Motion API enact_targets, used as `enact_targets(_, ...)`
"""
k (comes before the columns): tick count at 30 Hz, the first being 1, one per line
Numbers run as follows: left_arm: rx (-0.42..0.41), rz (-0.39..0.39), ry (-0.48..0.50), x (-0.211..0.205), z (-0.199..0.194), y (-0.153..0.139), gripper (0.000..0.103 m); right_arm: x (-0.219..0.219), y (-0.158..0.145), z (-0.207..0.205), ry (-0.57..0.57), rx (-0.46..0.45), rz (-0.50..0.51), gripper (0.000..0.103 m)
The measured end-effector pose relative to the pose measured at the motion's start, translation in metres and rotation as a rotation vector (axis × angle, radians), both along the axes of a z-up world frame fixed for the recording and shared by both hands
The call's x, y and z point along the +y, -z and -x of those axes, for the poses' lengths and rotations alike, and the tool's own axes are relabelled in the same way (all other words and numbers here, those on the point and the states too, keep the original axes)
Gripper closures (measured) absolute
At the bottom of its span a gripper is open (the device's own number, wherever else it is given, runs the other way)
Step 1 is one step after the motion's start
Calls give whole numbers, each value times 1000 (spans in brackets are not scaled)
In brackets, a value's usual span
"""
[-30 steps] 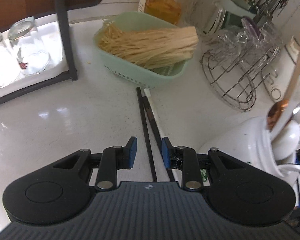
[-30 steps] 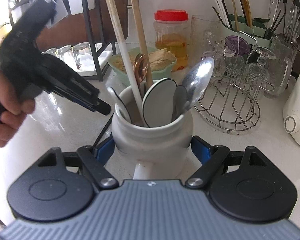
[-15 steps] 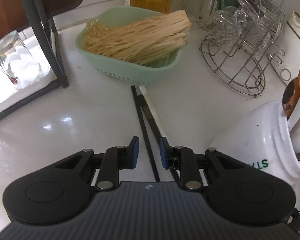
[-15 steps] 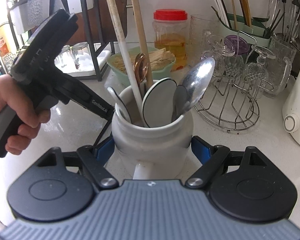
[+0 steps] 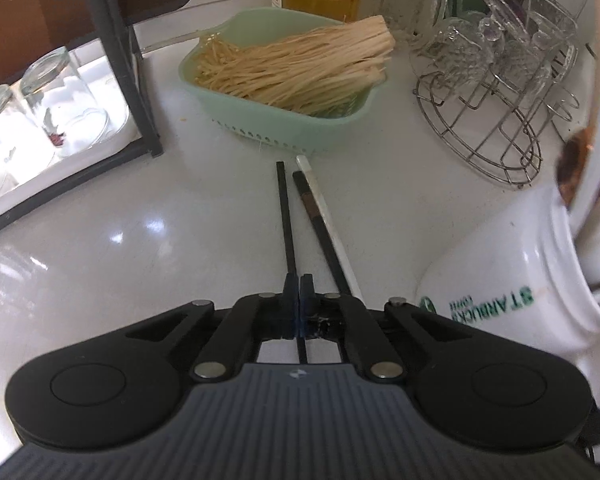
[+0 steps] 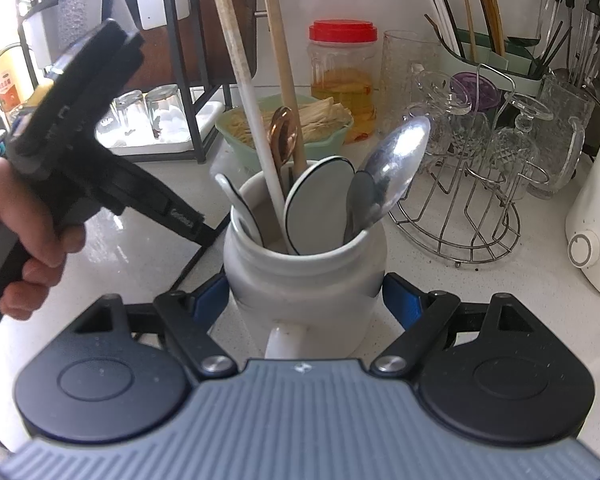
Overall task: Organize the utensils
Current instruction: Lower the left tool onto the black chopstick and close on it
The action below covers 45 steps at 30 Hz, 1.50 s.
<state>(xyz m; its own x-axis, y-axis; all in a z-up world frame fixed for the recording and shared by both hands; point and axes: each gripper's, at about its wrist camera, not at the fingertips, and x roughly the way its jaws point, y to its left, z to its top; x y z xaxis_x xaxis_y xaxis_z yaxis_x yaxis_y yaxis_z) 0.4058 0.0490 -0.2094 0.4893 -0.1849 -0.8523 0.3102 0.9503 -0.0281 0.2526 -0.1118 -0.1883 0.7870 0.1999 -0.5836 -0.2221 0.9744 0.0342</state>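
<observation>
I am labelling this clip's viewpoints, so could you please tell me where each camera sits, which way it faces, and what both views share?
Left wrist: on the left gripper, angled down at the countertop; its jaws are shut on a black chopstick.
Right wrist: on the right gripper, facing the white mug of utensils, its pads at the mug's sides; the person's left hand shows, holding the left gripper.
Shared: the mug, the green noodle basket, the wire glass rack.
</observation>
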Motion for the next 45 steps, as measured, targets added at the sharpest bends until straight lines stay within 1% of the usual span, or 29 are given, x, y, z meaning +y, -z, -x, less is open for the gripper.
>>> enact_targets(4,9,19,-37,7,16,-1,103,-2,1,-1,-12,-1,-4,17)
enact_targets(9,14,67,-97,18,32,-4,103,-5,2,0,-25,-6,-11,17)
enact_targets(13,26,98,-129,22,33,-6,102,-6,3,0,-32,-16,-14,17)
enact_targets(15,33,130,-129,25,30,-6,101,-6,3,1,-34,-19,-12,17)
enact_targets(16,34,130,-134,25,27,-5,100,-7,3,1,-35,-21,-12,17)
enact_targets(17,32,121,-138,25,25,-4,99,-6,3,1,-36,-22,-11,17)
enact_targets(19,24,120,-139,24,19,-1,91,-6,3,1,-37,-22,-9,17)
enact_targets(21,19,116,-139,23,9,1,86,-6,2,1,-38,-23,-6,17)
enact_targets(30,-30,44,-93,6,-24,1,84,-6,2,1,-33,-18,-5,17)
enact_targets(37,-38,7,-63,-3,-40,6,84,-5,2,1,-30,-18,-7,17)
enact_targets(40,-81,-59,-23,-12,-43,5,84,-5,2,1,-28,-17,-5,17)
enact_targets(41,-88,-66,-10,-15,-44,5,84,-5,1,1,-28,-16,-4,17)
enact_targets(45,-80,-69,-2,-18,-51,7,84,-5,1,1,-31,-15,-1,17)
